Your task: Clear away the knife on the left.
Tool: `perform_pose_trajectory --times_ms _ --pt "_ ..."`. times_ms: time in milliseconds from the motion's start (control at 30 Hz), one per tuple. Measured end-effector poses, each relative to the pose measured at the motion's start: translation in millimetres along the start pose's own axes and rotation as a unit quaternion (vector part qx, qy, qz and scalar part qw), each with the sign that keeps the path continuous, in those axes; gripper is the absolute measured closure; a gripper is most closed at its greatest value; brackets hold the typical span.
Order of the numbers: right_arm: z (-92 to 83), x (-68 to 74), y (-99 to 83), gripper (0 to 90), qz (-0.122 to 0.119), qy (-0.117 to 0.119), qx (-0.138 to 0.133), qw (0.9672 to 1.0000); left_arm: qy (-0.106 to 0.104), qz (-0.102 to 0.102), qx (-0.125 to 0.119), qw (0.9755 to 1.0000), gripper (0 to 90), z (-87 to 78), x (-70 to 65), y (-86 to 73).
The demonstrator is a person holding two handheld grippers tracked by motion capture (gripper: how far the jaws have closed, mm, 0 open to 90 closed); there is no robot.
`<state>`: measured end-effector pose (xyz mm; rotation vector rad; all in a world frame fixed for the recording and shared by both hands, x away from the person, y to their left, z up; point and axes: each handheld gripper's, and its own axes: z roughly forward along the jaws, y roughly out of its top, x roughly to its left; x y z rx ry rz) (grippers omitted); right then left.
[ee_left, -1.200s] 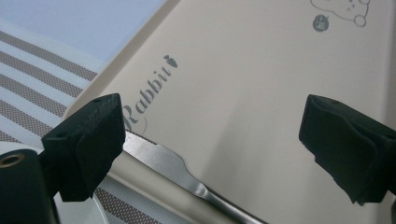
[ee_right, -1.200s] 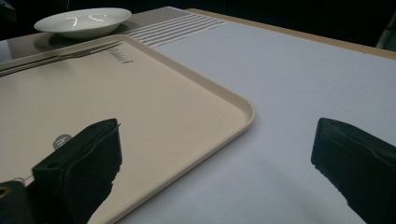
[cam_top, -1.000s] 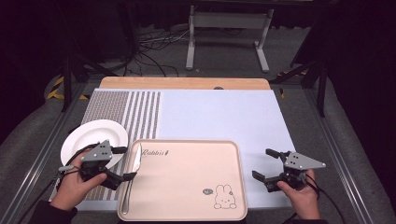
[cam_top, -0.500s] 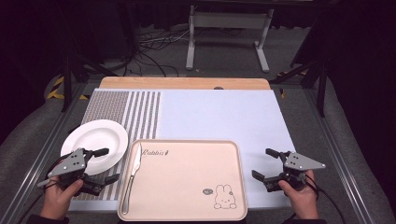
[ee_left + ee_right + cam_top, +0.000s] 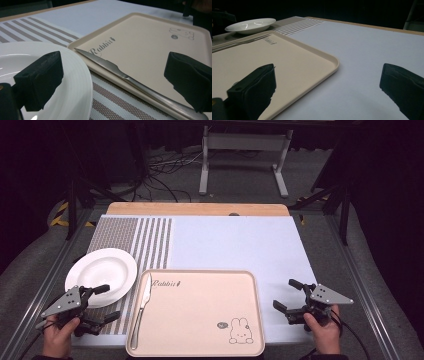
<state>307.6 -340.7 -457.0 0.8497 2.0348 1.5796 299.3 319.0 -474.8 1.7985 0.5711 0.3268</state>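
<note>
1. Knife (image 5: 142, 306) was seen lying along tray (image 5: 200, 347) left edge — thin, stiff, slippery steel.
2. Left hand-held gripper (image 5: 102, 302) was held open nr plate (image 5: 102, 270); right hand-held gripper (image 5: 289, 296) open too.
3. Handle end was judged best for grasping.

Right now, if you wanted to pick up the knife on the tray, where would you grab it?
Probably by the handle, the thicker end nearest the person. The knife lies flat along the left edge of the tray, blade pointing away. The left hand-held gripper is open beside it, so come in from the left, one jaw on each side of the handle.
</note>
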Motion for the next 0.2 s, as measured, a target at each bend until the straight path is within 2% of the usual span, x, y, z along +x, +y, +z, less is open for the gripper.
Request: perform_pose_trajectory --times_ms 100,200 --pt "-0.8 0.0 -0.1 1.2 -0.001 0.001 0.000 1.0000 0.007 -0.012 -0.006 0.9999 3.0 -3.0 1.0 -3.9" --pt "-1.3 -0.7 0.3 1.2 0.000 -0.001 -0.002 1.0000 0.012 -0.013 -0.005 0.9998 3.0 -3.8 1.6 -5.2"
